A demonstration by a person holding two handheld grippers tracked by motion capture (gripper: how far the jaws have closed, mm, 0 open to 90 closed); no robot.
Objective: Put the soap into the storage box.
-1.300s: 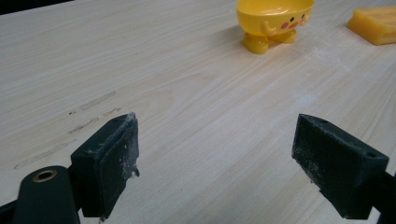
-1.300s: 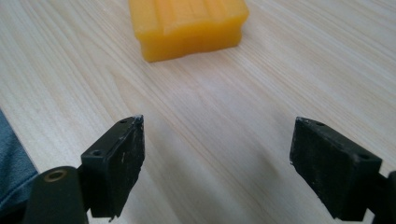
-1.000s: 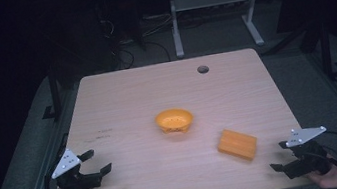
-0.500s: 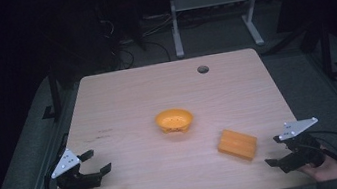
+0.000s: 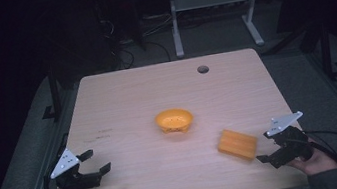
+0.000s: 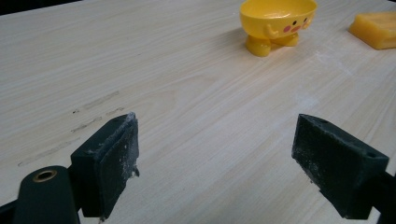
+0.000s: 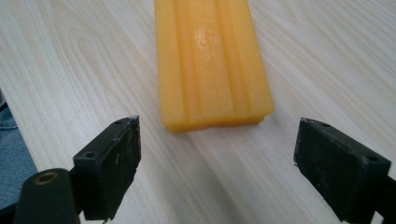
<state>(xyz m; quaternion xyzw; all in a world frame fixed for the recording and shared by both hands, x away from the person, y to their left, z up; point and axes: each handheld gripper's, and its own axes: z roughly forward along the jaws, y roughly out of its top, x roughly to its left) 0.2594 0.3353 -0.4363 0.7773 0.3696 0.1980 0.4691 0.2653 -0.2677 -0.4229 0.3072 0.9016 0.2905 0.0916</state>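
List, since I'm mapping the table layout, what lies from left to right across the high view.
Left gripper → yellow bowl → orange block → right gripper.

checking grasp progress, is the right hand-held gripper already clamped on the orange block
No, the right hand-held gripper has its jaws wide open, and the orange block lies on the table just ahead, untouched.

Black foam-padded claws (image 5: 88, 163), grey three-cornered plates, trailing black cables.
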